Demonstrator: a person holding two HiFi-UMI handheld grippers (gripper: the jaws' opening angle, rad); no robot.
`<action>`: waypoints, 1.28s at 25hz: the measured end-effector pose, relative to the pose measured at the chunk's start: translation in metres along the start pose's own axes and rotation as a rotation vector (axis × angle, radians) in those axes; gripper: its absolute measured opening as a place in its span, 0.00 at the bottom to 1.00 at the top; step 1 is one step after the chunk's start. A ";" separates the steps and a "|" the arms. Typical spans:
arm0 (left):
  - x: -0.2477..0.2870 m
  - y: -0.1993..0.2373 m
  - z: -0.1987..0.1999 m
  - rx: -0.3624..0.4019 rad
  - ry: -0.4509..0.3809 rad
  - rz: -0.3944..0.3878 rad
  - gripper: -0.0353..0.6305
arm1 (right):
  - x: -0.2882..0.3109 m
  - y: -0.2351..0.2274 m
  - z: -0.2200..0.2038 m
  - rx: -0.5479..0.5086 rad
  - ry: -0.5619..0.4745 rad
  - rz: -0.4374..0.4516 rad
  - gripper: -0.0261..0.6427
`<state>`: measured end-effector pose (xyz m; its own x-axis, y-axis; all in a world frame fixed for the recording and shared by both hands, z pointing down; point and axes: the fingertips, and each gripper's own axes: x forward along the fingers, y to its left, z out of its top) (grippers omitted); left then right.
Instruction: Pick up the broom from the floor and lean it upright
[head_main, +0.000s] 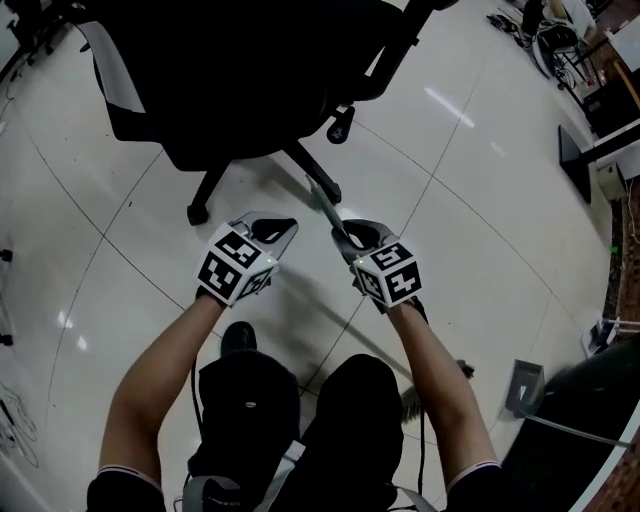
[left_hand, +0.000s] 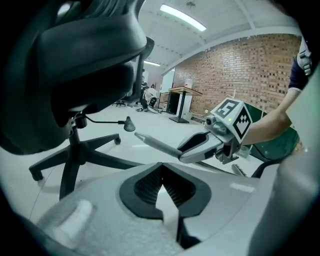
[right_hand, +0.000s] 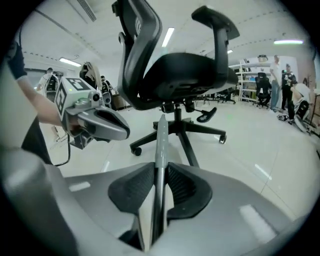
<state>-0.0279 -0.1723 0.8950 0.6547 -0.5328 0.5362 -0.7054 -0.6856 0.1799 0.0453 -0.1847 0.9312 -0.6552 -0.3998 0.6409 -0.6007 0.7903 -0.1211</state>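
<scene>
While the right gripper (head_main: 352, 238) has its jaws closed to a narrow gap on the slim grey broom handle (head_main: 322, 200), the left gripper (head_main: 270, 232) hangs just beside it with nothing in its jaws, whose ribbed black pads meet at the tips. In the right gripper view the handle runs straight up between the two pads, pressed from both sides. Its tapered end points toward the wheeled base of the black office chair (head_main: 230, 80). From the head view the handle slants above the glossy white tiled floor (head_main: 480, 220). It passes down under the right forearm to the broom's dark bristled head (head_main: 411, 402), low beside the person's knee. Each gripper carries a white cube (head_main: 392, 273) printed with black square marker patterns, blocky code shapes on every face that shows. A flat grey dustpan-like piece (head_main: 524, 385) lies on the floor to the right, well apart from the grippers. A red brick wall (left_hand: 250, 70) fills the background of the left gripper view.
</scene>
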 end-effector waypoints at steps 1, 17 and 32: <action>-0.001 -0.004 0.010 0.016 -0.002 -0.011 0.05 | -0.014 -0.002 0.008 0.001 -0.026 -0.014 0.17; -0.063 -0.107 0.206 0.201 0.011 -0.162 0.05 | -0.239 -0.020 0.139 0.057 -0.137 -0.192 0.17; -0.183 -0.134 0.297 0.127 0.067 -0.145 0.05 | -0.325 0.015 0.234 0.120 -0.039 -0.233 0.17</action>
<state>0.0276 -0.1301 0.5278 0.7245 -0.3924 0.5667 -0.5620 -0.8123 0.1559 0.1416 -0.1518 0.5437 -0.5086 -0.5836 0.6330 -0.7858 0.6151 -0.0644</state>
